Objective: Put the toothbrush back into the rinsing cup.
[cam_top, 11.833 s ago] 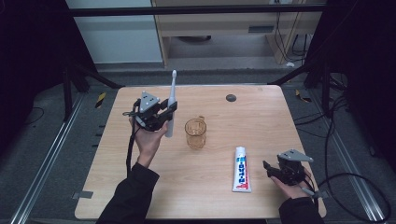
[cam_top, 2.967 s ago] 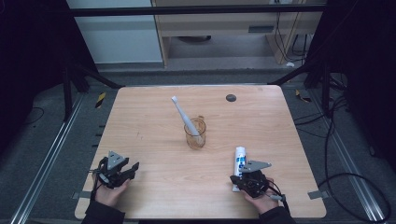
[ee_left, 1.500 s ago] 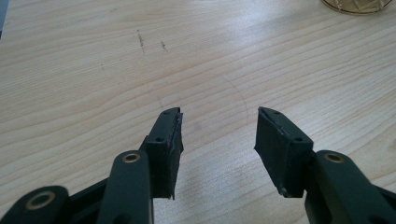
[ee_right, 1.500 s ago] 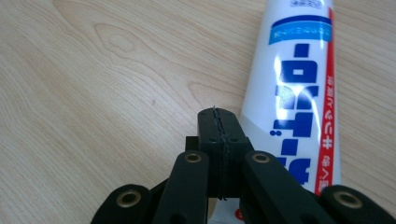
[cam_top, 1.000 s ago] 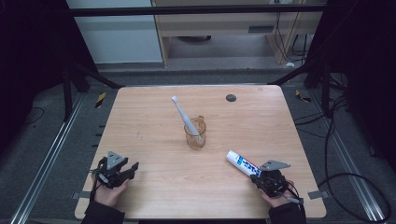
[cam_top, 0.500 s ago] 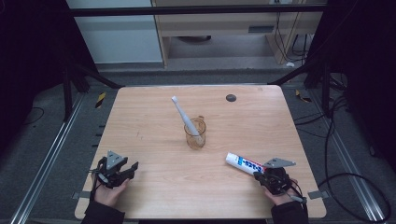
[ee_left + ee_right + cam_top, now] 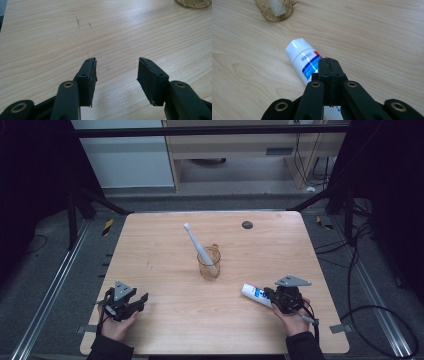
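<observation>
Right gripper (image 7: 274, 296) clamped on the toothpaste tube (image 7: 255, 294), near right of the table (image 7: 165, 245).

In the right gripper view the two black jaws meet flat against each other, pinching the thin crimped end of the white tube (image 7: 303, 61) (blue and red print on it), which points away from them with its cap end toward the amber glass cup (image 7: 274, 10). From the high view the tube sits at the near right, its far end angled left toward the cup (image 7: 209, 263) in the middle of the table; a white toothbrush (image 7: 196, 245) stands in that cup, leaning to the far left. The left gripper (image 7: 116, 72) sits at the near left corner, well apart from the cup, its jaws spread fairly wide with only bare wood between them. A small dark disc (image 7: 247, 224) lies near the far edge.
</observation>
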{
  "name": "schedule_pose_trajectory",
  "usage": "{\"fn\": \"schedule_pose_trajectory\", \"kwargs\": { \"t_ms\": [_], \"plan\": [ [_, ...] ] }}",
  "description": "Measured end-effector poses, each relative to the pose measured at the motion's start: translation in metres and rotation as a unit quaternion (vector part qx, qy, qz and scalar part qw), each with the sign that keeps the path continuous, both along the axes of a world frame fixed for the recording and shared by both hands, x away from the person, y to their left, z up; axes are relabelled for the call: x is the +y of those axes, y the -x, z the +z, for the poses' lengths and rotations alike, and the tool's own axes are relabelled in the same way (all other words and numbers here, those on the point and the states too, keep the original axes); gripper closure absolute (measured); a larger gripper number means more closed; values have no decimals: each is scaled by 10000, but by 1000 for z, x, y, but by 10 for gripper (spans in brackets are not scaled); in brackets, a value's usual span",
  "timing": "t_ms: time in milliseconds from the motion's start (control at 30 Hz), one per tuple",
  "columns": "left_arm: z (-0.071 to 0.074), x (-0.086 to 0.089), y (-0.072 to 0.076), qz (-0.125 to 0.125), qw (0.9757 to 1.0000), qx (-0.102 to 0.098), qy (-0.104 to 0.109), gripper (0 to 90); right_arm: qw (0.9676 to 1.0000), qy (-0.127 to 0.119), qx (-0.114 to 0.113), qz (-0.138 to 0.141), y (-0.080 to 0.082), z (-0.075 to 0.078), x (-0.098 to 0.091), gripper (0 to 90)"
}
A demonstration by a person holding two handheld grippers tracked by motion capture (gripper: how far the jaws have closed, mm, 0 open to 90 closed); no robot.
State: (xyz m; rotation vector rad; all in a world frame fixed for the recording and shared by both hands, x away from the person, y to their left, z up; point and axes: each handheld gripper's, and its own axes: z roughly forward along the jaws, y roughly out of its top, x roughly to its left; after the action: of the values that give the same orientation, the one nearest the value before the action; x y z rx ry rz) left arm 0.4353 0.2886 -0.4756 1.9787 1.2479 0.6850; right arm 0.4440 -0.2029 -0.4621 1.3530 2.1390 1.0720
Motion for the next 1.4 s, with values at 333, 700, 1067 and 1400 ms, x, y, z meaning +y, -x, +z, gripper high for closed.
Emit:
{"fn": "schedule_pose_trajectory", "kwargs": {
  "t_ms": [333,700,1067,1400],
  "plan": [
    [0,0,-1,-4,10000,-1,-9,485,9997,-112,27,-204,-34,-7,12,900],
    [0,0,-1,-21,10000,7,-16,486,9996,-26,228,-190,-52,-19,24,900],
    [-1,0,-1,-32,10000,16,-21,486,9994,148,317,-44,-49,-21,28,900],
    [-1,0,-1,-37,10000,22,-23,486,9985,134,452,263,-41,-20,33,900]
  ]
}}
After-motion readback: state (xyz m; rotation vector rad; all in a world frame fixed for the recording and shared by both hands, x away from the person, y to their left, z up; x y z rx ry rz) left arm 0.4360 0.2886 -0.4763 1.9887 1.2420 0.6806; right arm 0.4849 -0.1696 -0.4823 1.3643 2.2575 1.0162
